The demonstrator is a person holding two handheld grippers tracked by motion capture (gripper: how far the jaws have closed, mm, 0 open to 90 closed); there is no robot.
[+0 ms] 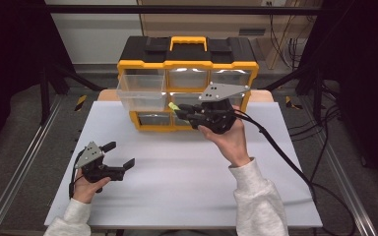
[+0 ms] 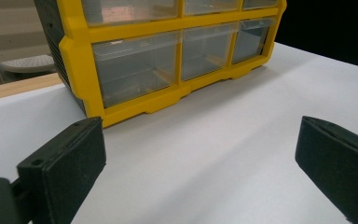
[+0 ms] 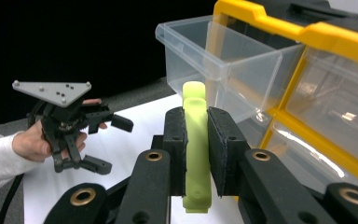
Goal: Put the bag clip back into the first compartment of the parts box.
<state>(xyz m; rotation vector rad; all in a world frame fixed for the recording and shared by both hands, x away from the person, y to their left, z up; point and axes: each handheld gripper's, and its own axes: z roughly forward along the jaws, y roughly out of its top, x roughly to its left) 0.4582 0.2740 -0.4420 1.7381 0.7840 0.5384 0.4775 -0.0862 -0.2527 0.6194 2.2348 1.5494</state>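
— Black pads of the right gripper (image 3: 196,154) sit closest, clamped on a pale green clip (image 3: 196,154). Both pads press its flat sides.

— Where is the clip on the table?

— Off the table (image 1: 187,182). It is held in the air in front of the yellow organizer (image 1: 187,64), just beside the pulled-out clear drawer (image 1: 140,91) at the upper left of that box. In the high view only its green tip (image 1: 173,106) pokes out past the jaws, near the drawer's lower right corner.

— And the other tongs?

— Left gripper (image 1: 119,155) rests low at the near left of the table, well apart from the organizer. Its jaws stand wide, nothing between them but bare white surface.

— Is the drawer loaded?

— It looks see-through and bare; the shut drawers (image 2: 137,70) are too glossy to tell.
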